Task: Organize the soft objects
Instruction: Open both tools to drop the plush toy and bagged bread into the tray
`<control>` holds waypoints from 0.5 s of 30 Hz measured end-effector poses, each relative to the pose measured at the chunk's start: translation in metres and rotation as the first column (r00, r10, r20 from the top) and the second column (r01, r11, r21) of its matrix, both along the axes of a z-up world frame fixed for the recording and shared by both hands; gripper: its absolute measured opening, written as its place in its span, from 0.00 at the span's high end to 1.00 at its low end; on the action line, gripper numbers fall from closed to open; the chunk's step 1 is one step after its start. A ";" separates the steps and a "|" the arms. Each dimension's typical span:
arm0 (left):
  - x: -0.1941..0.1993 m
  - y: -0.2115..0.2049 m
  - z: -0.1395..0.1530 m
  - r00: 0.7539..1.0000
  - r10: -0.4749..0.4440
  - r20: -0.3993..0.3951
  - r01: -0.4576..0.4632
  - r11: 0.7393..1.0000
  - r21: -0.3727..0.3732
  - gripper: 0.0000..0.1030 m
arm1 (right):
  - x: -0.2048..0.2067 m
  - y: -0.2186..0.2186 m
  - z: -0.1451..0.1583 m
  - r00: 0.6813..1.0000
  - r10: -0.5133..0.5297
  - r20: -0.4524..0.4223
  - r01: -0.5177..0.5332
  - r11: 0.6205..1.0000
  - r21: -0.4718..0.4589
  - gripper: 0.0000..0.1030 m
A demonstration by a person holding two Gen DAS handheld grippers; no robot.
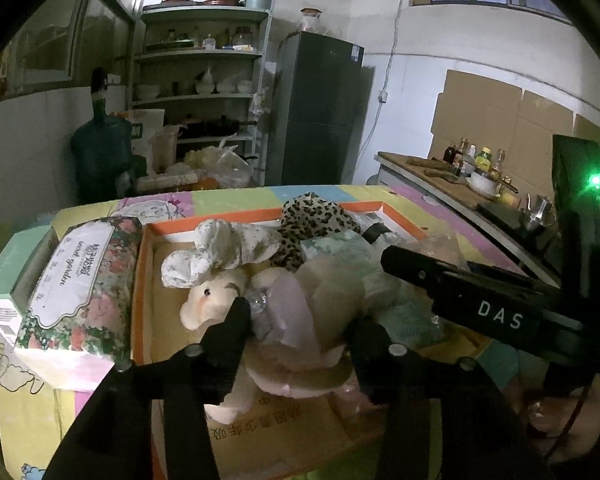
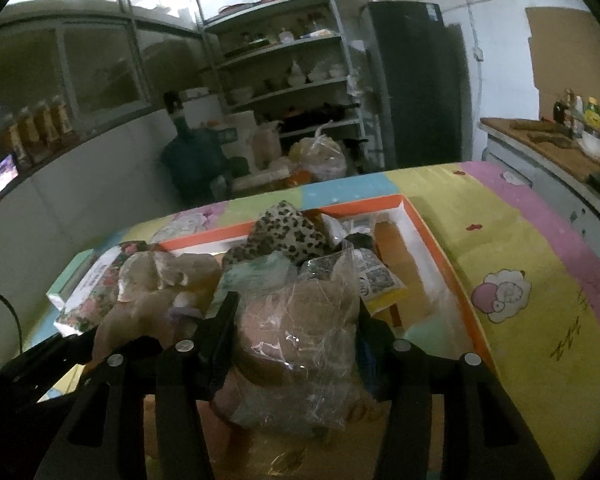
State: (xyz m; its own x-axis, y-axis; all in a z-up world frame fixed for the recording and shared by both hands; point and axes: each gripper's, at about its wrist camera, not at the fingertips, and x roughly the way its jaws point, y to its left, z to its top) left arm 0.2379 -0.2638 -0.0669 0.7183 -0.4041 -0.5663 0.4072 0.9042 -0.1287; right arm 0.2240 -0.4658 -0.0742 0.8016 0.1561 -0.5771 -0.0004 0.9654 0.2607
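An orange-rimmed cardboard box (image 1: 139,280) on the table is piled with soft things. A cream plush toy in a pink dress (image 1: 290,312) lies at its near end, between the fingers of my left gripper (image 1: 300,322). The jaws stand apart and open around the toy's body. Behind it lie a white floral cloth bow (image 1: 220,252) and a leopard-print fabric (image 1: 308,220). In the right wrist view a brown soft item in clear plastic wrap (image 2: 300,328) fills the gap of my right gripper (image 2: 296,316). The wrap touches both fingers without looking squeezed.
A floral tissue pack (image 1: 76,288) and a mint-green box (image 1: 4,272) lie left of the cardboard box. A pastel cartoon cloth (image 2: 520,248) covers the table. A yellow packet (image 2: 380,286) sits in the box. A counter with bottles (image 1: 472,160), a fridge (image 1: 320,108) and shelves stand behind.
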 end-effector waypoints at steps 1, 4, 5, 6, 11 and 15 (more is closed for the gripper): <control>0.000 0.000 0.000 1.000 0.000 0.000 0.000 1.000 0.000 0.53 | 0.001 -0.001 -0.001 1.000 0.001 -0.003 -0.001 1.000 0.008 0.42; 0.002 0.000 0.000 1.000 0.004 -0.006 -0.004 1.000 0.003 0.49 | 0.003 -0.003 -0.004 1.000 0.001 -0.013 -0.001 1.000 0.031 0.36; 0.002 0.000 0.000 1.000 0.003 -0.008 -0.003 1.000 0.001 0.49 | 0.003 -0.004 -0.004 1.000 0.000 -0.010 0.001 0.999 0.033 0.35; 0.002 0.001 0.000 1.000 0.006 -0.008 -0.006 1.000 -0.003 0.48 | 0.003 -0.005 -0.004 1.000 -0.003 -0.006 0.004 0.999 0.035 0.34; 0.001 0.005 0.002 1.000 0.019 0.002 -0.019 1.000 -0.007 0.43 | -0.001 -0.007 0.002 1.000 -0.018 0.017 0.018 0.999 0.041 0.29; -0.004 0.008 0.006 0.999 0.032 0.018 -0.032 0.999 -0.009 0.43 | -0.008 -0.006 0.009 0.999 -0.025 0.040 0.023 0.998 0.053 0.29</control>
State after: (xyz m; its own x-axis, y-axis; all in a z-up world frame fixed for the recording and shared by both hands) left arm 0.2337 -0.2554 -0.0607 0.7411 -0.3860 -0.5493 0.3807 0.9155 -0.1297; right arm 0.2164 -0.4721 -0.0649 0.8281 0.1654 -0.5356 0.0113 0.9503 0.3110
